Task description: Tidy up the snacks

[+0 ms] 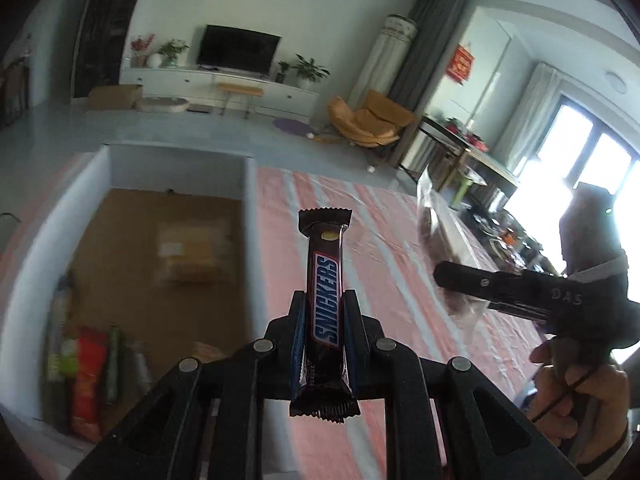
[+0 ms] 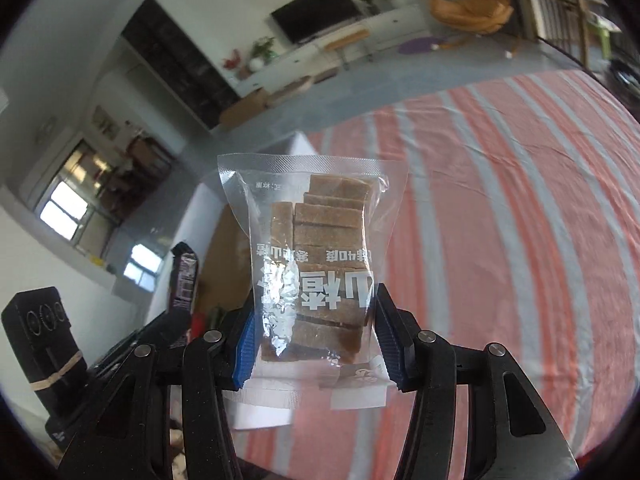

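Observation:
My left gripper is shut on a Snickers bar, held upright above the striped cloth, just right of a white box. The box has a brown floor and holds several snack packs at its near left and a pale packet in the middle. My right gripper is shut on a clear bag of brown hawthorn slices, held above the box's near corner. The right gripper also shows in the left wrist view, to the right. The Snickers bar shows at left in the right wrist view.
A pink and white striped cloth covers the table. Beyond it lies a living room with a TV cabinet, a stool and an orange chair. A cluttered table stands at the right.

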`<action>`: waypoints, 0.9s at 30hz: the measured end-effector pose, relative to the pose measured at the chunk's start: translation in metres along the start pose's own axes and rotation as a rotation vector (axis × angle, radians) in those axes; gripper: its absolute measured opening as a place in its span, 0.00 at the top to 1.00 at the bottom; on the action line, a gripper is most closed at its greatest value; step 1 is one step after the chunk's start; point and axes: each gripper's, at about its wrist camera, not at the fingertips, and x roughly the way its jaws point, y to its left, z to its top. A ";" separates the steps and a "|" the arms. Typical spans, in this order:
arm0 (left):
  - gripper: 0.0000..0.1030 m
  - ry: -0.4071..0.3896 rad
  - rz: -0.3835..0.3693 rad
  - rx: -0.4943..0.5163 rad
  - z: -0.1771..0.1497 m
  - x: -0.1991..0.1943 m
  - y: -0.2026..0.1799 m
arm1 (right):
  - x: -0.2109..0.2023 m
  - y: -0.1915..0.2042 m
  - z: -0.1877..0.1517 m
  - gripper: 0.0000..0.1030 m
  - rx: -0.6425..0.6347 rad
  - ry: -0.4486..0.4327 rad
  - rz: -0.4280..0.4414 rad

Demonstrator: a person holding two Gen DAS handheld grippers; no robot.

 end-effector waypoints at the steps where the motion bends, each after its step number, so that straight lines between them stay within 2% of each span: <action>1: 0.84 -0.014 0.060 -0.002 0.003 -0.005 0.017 | 0.014 0.022 0.004 0.48 -0.032 0.010 0.020; 3: 0.84 -0.013 0.192 0.005 0.003 -0.007 0.050 | 0.042 0.060 0.007 0.47 -0.103 0.026 0.044; 5: 0.78 0.010 0.309 0.007 0.000 -0.002 0.078 | 0.071 0.085 0.008 0.40 -0.147 0.037 0.075; 6: 0.65 0.022 0.348 0.005 -0.004 0.001 0.090 | 0.083 0.092 0.008 0.31 -0.153 0.047 0.079; 7: 0.46 0.032 0.375 -0.004 -0.008 0.004 0.101 | 0.093 0.097 0.007 0.27 -0.154 0.057 0.077; 9: 0.25 0.030 0.415 -0.015 -0.015 0.004 0.113 | 0.104 0.099 0.007 0.27 -0.161 0.061 0.072; 13: 0.08 -0.016 0.499 0.070 -0.026 0.007 0.102 | 0.093 0.098 -0.002 0.27 -0.229 0.011 0.011; 15: 0.02 -0.038 0.549 0.123 -0.029 0.010 0.090 | 0.089 0.099 -0.006 0.26 -0.281 -0.035 -0.054; 16: 0.01 -0.051 0.563 0.149 -0.032 0.010 0.085 | 0.087 0.098 -0.008 0.22 -0.308 -0.053 -0.090; 18: 0.00 -0.066 0.583 0.173 -0.035 0.011 0.074 | 0.081 0.102 -0.021 0.20 -0.355 -0.076 -0.135; 22: 0.00 -0.067 0.668 0.174 -0.030 0.011 0.058 | 0.078 0.094 -0.035 0.20 -0.370 -0.079 -0.172; 24: 0.00 -0.079 0.688 0.153 -0.030 0.008 0.060 | 0.078 0.092 -0.040 0.20 -0.360 -0.064 -0.181; 27: 0.00 -0.057 0.699 0.114 -0.031 -0.001 0.063 | 0.078 0.093 -0.045 0.20 -0.358 -0.038 -0.197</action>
